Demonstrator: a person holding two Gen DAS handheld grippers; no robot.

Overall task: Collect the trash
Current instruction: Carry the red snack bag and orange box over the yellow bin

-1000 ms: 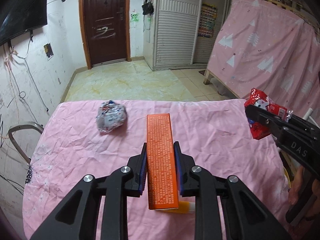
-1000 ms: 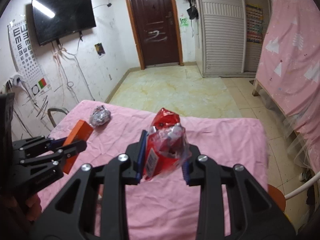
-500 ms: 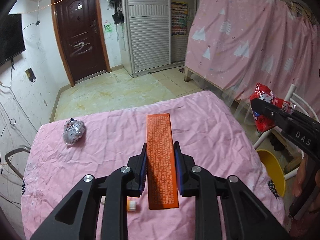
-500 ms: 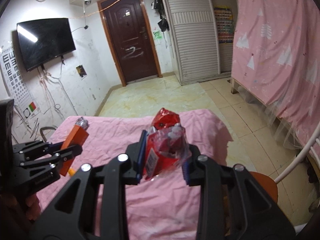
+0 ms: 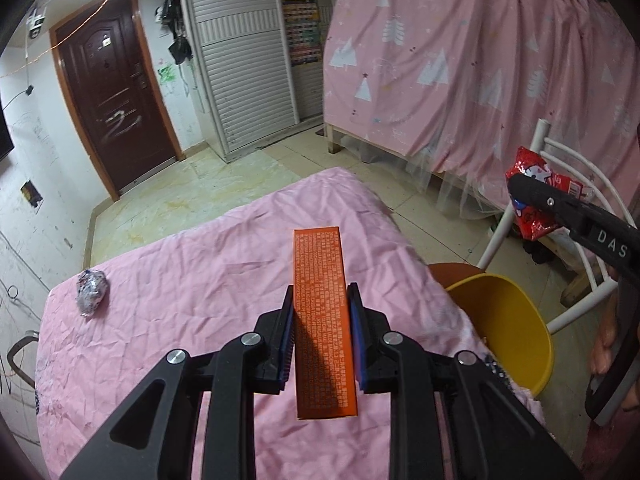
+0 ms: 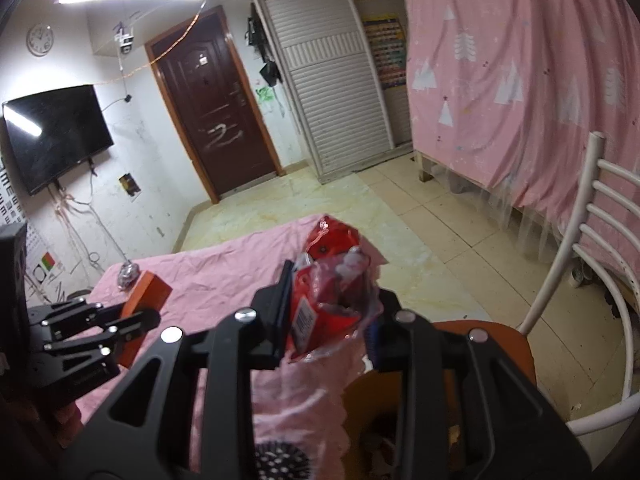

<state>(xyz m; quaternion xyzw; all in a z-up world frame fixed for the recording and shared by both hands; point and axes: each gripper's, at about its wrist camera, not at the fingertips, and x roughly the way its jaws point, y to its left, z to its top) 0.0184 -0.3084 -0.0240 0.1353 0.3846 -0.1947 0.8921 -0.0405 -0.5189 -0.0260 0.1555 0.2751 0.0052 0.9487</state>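
My left tool [image 5: 320, 332] clamps an orange carton [image 5: 323, 320] above the pink-covered worktop [image 5: 200, 280]. My right tool [image 6: 328, 320] pinches a red snack wrapper [image 6: 332, 284] over the yellow bin [image 5: 508, 320]; a crumpled foil wrapper [image 5: 91, 291] lies at the worktop's far left corner.

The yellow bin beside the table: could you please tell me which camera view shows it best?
The left wrist view: the yellow bin shows its rim and inner wall beside the pink table. The right wrist view catches only a blurred part behind the right hand-held gripper.
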